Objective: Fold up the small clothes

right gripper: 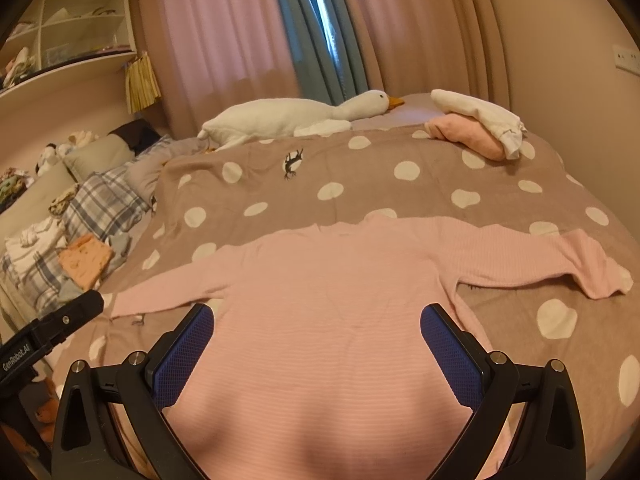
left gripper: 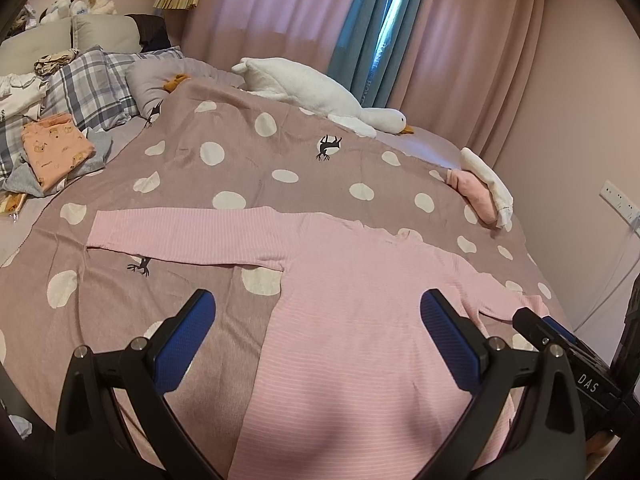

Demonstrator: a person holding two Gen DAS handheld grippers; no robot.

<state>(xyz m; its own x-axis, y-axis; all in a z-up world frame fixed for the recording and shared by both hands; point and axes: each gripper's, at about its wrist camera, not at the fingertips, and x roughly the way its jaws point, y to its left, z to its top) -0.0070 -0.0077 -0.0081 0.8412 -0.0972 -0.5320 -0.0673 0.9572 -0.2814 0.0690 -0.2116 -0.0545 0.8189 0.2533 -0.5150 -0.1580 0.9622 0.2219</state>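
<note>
A pink ribbed long-sleeved top (left gripper: 344,320) is lying spread flat on the dotted mauve blanket (left gripper: 240,160); left gripper (left gripper: 318,308) and right gripper (right gripper: 317,322) are hovering near, both released, grasping nothing.

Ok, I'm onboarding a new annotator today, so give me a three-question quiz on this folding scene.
1. True or false: the pink long-sleeved top lies spread flat on the dotted blanket.
2. Are the left gripper and right gripper (a) both open or (b) both shut?
3. Which plush toy lies by the curtains?

Key: 1 true. 2 a; neither holds anything. 3 the white goose.
</note>
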